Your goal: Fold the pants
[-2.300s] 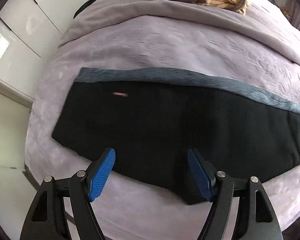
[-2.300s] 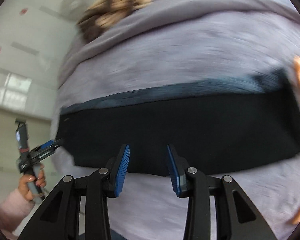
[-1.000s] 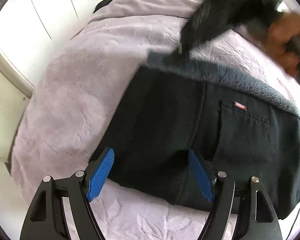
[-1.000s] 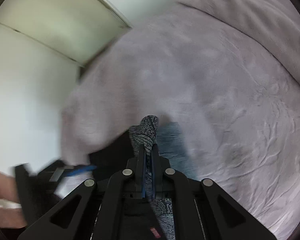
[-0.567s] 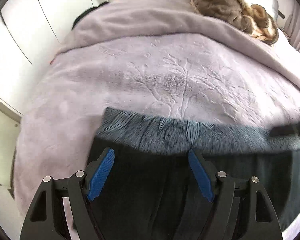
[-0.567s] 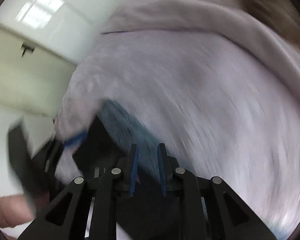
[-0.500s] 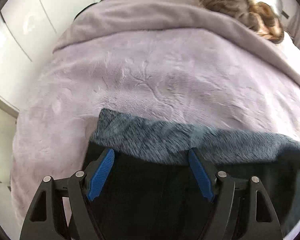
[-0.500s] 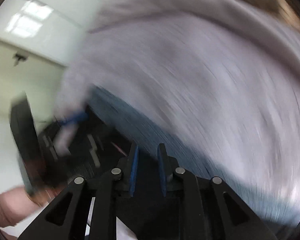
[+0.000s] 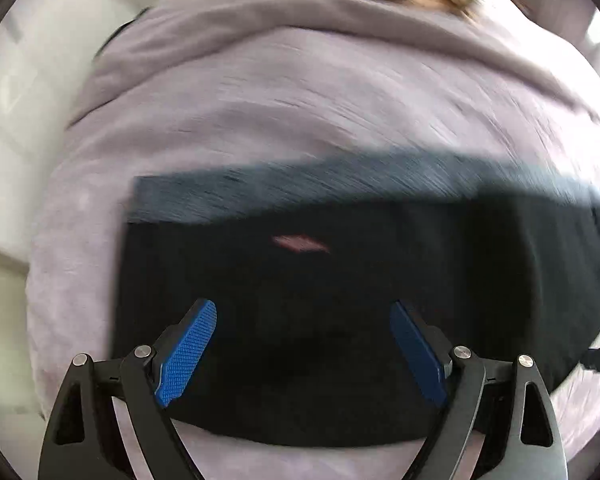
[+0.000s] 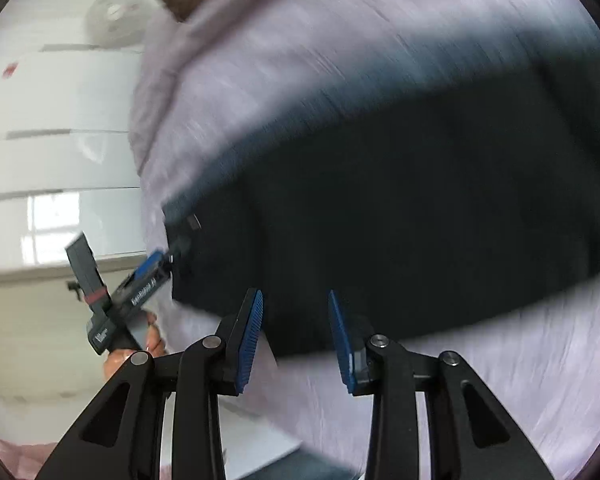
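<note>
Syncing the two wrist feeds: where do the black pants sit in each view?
Left wrist: the black pants fill the lower centre, behind the open left gripper.
Right wrist: they run across the centre and right, above the open right gripper.
Shared landmark: the pants' grey fleecy far edge against the lilac blanket.

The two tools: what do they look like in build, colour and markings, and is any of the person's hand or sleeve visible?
The left tool and right tool share one build: black angular linkage arms with silver pivot screws and textured blue finger pads. Seen from the right wrist view, the left tool's black body carries white lettering, blurred, and a red band. The hand holding it is bare at the fingers, and pink fabric, possibly a sleeve, shows at the lower edge.
</note>
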Motion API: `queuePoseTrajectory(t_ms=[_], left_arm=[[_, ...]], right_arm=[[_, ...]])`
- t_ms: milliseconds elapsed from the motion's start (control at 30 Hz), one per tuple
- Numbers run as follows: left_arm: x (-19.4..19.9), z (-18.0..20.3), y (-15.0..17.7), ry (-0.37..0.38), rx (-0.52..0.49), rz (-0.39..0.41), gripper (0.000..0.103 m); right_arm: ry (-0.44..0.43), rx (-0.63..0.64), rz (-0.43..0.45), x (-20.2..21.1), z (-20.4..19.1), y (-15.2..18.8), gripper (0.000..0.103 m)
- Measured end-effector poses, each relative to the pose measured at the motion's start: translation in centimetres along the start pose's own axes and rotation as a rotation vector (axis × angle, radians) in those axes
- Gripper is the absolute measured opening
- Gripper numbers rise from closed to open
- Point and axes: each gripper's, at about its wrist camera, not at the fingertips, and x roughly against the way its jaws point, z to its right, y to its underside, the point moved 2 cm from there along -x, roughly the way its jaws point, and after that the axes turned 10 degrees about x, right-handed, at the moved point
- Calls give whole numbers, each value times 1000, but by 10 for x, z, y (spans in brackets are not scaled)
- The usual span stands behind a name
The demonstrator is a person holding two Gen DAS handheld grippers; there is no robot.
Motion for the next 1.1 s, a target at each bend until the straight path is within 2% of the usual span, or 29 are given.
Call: queuePoseTrajectory(t_ms=[100, 200, 267, 367, 433, 533, 600, 667, 733, 767, 900, 967, 1000, 1033, 1100], left_arm=[[-22, 18, 11, -26, -22, -42, 90], [-24, 15, 12, -9, -12, -24, 90], [-23, 16, 11, -9, -21, -35, 90], [-22, 15, 11, -4, -21, -35, 90], [-21, 14, 14, -15, -25, -21, 95], [-22, 13, 17, -26, -28, -33, 95], [-15, 13, 15, -51, -34, -51, 95], [-2, 17, 13, -46, -47, -35, 95], [14, 28, 13, -5, -69, -12, 95], [18, 38, 14, 14, -86, -6, 95], [21, 91, 15, 76, -151, -4, 95], [6, 110, 24, 62, -174, -48, 95], [-2, 114, 29, 42, -188, -63, 95], [-9, 114, 36, 34, -189, -75, 95], [-7, 107, 36, 56, -157, -79, 95]], right_arm=[[3, -124, 28, -12, 31, 32, 38], [-76, -186, 134, -13, 40, 37, 38], [-85, -203, 158, -16, 44, 31, 37], [-65, -215, 190, -19, 42, 28, 8], [-52, -151, 237, 7, 39, 27, 8], [61, -144, 177, -8, 51, 43, 8], [28, -194, 172, -12, 64, 50, 7], [14, -207, 169, 0, 64, 52, 13], [74, -136, 176, 23, 56, 53, 15], [141, -60, 205, 40, 48, 49, 15], [306, 79, 268, 65, 43, 16, 17], [382, 98, 247, 56, 53, -1, 17], [455, 99, 197, 48, 66, -2, 16], [468, 93, 166, 44, 81, 6, 15], [423, 49, 187, 48, 95, 21, 12]])
